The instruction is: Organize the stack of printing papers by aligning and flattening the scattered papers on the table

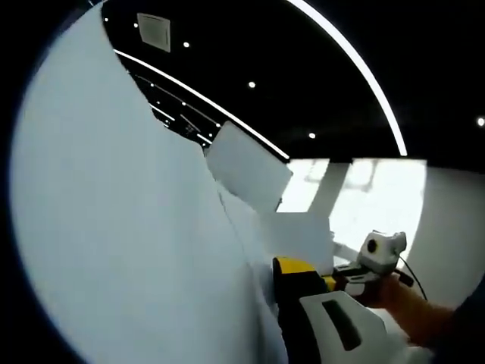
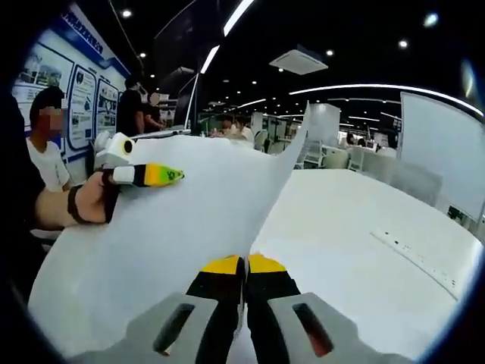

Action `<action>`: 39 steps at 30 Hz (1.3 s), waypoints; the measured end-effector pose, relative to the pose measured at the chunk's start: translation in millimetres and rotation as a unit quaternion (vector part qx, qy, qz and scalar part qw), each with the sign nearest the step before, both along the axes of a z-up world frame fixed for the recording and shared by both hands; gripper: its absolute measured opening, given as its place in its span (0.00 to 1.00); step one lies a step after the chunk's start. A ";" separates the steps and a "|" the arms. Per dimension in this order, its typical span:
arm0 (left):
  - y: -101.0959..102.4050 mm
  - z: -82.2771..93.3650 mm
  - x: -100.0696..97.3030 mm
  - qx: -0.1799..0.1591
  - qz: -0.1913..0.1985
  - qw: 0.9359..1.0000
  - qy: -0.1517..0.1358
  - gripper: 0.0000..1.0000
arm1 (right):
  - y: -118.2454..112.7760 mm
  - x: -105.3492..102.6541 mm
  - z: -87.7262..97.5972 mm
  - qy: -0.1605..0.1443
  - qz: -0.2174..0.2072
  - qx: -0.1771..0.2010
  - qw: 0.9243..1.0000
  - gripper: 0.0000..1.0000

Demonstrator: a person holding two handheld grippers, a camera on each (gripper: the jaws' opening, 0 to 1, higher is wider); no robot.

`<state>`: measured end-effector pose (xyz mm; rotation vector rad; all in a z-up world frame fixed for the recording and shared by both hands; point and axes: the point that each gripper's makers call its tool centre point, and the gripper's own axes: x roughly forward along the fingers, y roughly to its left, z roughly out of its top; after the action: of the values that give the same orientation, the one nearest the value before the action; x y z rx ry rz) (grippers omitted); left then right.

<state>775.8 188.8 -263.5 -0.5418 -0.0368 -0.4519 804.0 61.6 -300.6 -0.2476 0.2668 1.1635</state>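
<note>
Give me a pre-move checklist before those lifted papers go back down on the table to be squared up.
1. Right gripper clamped on the papers: ok, jaws closed on the lower edge.
2. Left gripper gripping the far edge: ok, its yellow tips sit on the sheet's edge in the right gripper view.
3. Sheets aligned: not ok, in the left gripper view one sheet sticks out at an angle from the rest.
4. Papers flat: not ok, held raised and curved, one corner pointing up.
5. Table clear for landing: ok, the white surface beside the papers looks bare.
6. Whether any sheet is slipping loose: cannot tell.
</note>
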 end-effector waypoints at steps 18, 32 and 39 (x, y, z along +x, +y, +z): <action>-3.2 -2.8 1.4 0.010 -0.011 1.000 0.003 0.19 | 22.8 -13.1 0.6 0.003 0.026 0.018 1.000 0.00; -6.2 -4.1 1.3 0.017 -0.014 1.000 0.004 0.20 | 35.7 -23.0 5.8 0.015 0.049 0.045 0.998 0.00; -9.8 -5.8 1.0 0.027 -0.018 0.999 0.005 0.20 | 46.7 -28.9 4.6 0.012 0.059 0.046 0.997 0.00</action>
<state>776.8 179.0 -269.4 -0.4912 -0.0057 -0.4846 775.1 108.3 -296.0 -0.1699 0.2214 1.2940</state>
